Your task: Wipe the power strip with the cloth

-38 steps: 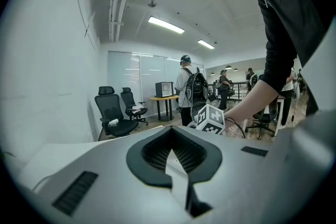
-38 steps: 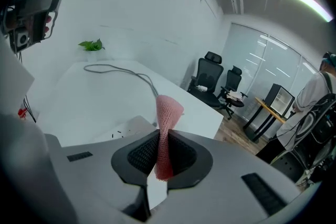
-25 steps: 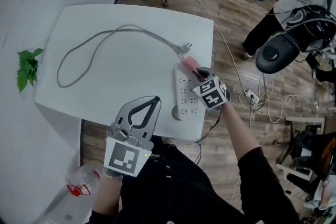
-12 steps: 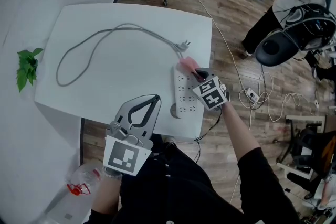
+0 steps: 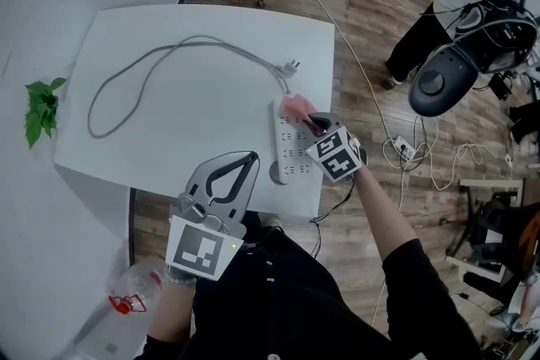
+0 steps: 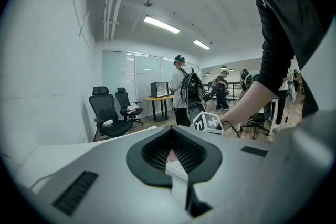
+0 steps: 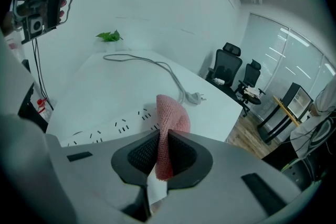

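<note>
Left gripper [image 5: 250,158]: jaws pressed together, nothing in them. It hangs left of the power strip's [image 5: 291,149] near end, apart from it, idle.

Right gripper [image 5: 315,124]: at the strip's right side, jaws clamped on a fold of the pink cloth [image 5: 295,107]. The cloth's free lobe sticks out past the tips and sits on the strip's far end. Looks mid-wipe, with most of the socket face not yet under the cloth.

Strip lies lengthwise along the right edge of the white table [image 5: 202,122].

Handling, my read:
- Cloth is a soft, light knit and will flop. The current pinch on the fold is good; drag the lobe flat.
- Strip is rigid plastic, probably light, and likely to skate on the smooth top. Pin its near end with the left gripper, and keep downforce modest.

Past the far end: plug [image 5: 291,65], then the grey cable [image 5: 152,67] looping away left. It may tug on the strip.
</note>
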Demonstrator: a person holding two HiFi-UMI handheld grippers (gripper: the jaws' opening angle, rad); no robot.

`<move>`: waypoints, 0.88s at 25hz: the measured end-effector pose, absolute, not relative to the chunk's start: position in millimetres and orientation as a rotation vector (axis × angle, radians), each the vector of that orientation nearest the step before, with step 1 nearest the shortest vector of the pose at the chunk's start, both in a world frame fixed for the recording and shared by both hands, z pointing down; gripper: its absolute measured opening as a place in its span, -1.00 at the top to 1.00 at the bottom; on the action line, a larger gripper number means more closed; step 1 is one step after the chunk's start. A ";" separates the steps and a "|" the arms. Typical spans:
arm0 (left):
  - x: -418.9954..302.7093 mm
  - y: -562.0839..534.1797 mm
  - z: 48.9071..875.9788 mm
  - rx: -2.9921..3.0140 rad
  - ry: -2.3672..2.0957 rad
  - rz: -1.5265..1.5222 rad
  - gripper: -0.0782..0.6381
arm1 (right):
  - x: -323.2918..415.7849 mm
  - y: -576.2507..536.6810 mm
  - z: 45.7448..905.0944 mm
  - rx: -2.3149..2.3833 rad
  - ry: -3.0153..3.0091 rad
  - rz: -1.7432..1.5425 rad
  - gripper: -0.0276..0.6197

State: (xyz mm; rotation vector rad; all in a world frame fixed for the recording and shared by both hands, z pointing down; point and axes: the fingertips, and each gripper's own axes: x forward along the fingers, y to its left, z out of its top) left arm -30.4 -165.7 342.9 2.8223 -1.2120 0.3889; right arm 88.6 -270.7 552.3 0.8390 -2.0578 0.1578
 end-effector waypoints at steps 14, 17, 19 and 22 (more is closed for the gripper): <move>-11.8 -153.9 344.5 2.847 -1.158 0.393 0.75 | 94.0 -221.7 552.6 0.820 -2.076 0.177 0.74; -7.4 -151.9 346.5 2.844 -1.150 0.397 0.75 | 96.5 -211.4 552.7 0.816 -2.074 0.174 0.74; -5.9 -151.0 347.5 2.843 -1.146 0.399 0.75 | 96.5 -205.0 552.8 0.814 -2.076 0.172 0.74; -4.8 -149.0 348.1 2.844 -1.142 0.402 0.75 | 96.2 -195.7 552.7 0.816 -2.078 0.177 0.74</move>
